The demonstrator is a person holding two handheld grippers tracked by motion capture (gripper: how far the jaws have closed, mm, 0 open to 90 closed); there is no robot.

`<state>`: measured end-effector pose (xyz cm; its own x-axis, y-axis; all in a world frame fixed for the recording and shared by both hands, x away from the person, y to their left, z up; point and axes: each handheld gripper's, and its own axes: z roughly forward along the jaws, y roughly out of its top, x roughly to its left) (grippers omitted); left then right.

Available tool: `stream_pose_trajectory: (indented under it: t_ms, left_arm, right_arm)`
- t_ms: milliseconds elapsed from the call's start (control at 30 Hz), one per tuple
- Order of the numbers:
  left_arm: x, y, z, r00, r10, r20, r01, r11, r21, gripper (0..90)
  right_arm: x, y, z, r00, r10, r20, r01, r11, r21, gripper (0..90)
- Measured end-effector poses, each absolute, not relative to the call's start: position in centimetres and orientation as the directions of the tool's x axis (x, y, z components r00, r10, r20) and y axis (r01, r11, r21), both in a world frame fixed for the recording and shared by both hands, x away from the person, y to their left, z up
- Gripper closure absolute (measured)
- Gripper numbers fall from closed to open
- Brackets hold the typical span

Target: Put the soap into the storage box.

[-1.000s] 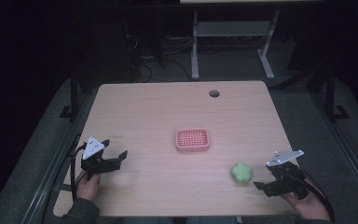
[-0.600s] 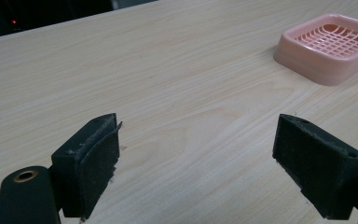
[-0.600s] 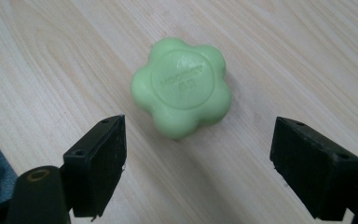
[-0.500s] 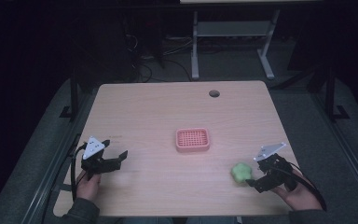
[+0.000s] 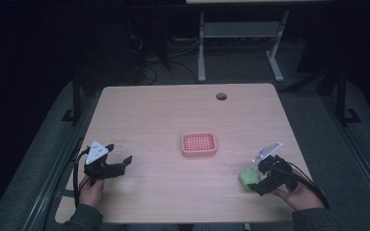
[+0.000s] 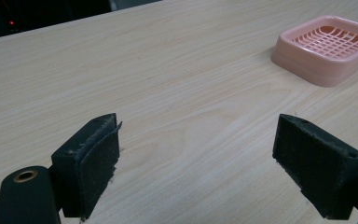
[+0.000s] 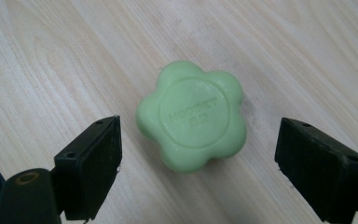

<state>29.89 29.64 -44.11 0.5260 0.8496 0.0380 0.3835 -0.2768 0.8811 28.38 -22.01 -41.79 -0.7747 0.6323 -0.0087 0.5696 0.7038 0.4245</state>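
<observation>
Step in hand: approach to grasp. Right gripper jaws wide open, empty, straddling green flower-shaped soap lying on surface near pink tray. Left gripper jaws wide open, empty, idle. Next: advance, close evenly on soap sides.
</observation>
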Motion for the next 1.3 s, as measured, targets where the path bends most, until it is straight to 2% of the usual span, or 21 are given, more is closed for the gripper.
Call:
stream_pose_trajectory:
  t_ms: [400,1300]
  left_arm:
    - [29.9,29.7,-44.1,0.526,0.850,0.039,0.383,-0.277,0.881,14.1]
    - [29.9,29.7,-44.0,0.526,0.850,0.038,0.382,-0.276,0.882,14.1]
  right_arm:
    - [29.2,-20.7,-43.0,-0.782,0.623,-0.013,0.580,0.736,0.349,14.1]
    - [30.3,-19.1,-44.5,-0.802,0.596,-0.033,0.568,0.778,0.269,16.0]
